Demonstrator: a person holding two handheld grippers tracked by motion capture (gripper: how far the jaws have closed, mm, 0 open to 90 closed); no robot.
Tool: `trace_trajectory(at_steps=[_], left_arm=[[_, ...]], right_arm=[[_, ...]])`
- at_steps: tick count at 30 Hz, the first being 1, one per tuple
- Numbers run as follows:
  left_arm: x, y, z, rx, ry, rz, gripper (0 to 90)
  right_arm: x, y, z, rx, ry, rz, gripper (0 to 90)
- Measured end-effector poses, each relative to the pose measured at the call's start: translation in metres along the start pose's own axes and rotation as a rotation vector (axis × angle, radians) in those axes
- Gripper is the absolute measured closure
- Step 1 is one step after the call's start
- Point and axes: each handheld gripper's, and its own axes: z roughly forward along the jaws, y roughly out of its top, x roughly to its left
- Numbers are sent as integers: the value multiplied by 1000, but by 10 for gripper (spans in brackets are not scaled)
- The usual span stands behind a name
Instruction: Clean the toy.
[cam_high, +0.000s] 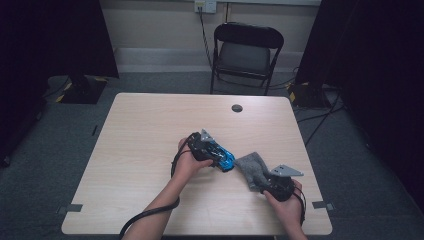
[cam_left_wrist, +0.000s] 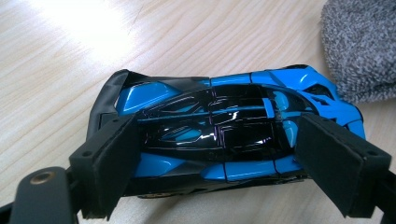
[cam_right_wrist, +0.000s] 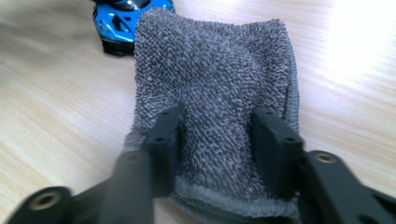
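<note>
Blue and black toy car (cam_left_wrist: 219, 135) lies on the pale wooden table (cam_high: 145, 130), near the middle of its right half, with a grey terry cloth (cam_right_wrist: 210, 88) just beside its nose. In the high view the left gripper (cam_high: 220, 159) sits over the car, held from the left by the person's left hand (cam_high: 189, 162), cable trailing back along the forearm. In the left gripper view the two padded jaws stand one at the tail and one at the nose of the car, the car lying lengthwise between them; the pads sit at the bodywork, but whether they press on it cannot be told. The right gripper (cam_high: 260, 181) rests on the near end of the cloth, held by the right hand (cam_high: 287, 202) at the table's near right edge. In the right gripper view its jaws stand partly apart with a raised fold of cloth between them; the pads flank the fold without visibly pinching it. The cloth lies crumpled flat on the table, its hemmed edge nearest the gripper, its far end close to the car's front. A black folding chair (cam_high: 246, 52) stands beyond the far edge of the table.
</note>
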Motion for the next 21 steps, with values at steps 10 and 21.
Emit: trace_trajectory(at_steps=[10,21], left_arm=[[0,-4,0,-32,-1,-4,143],[-3,0,0,2,2,-7,142]], right_arm=[[1,14,-2,-43,-48,-13,329],[2,13,22,53,-35,-55,477]])
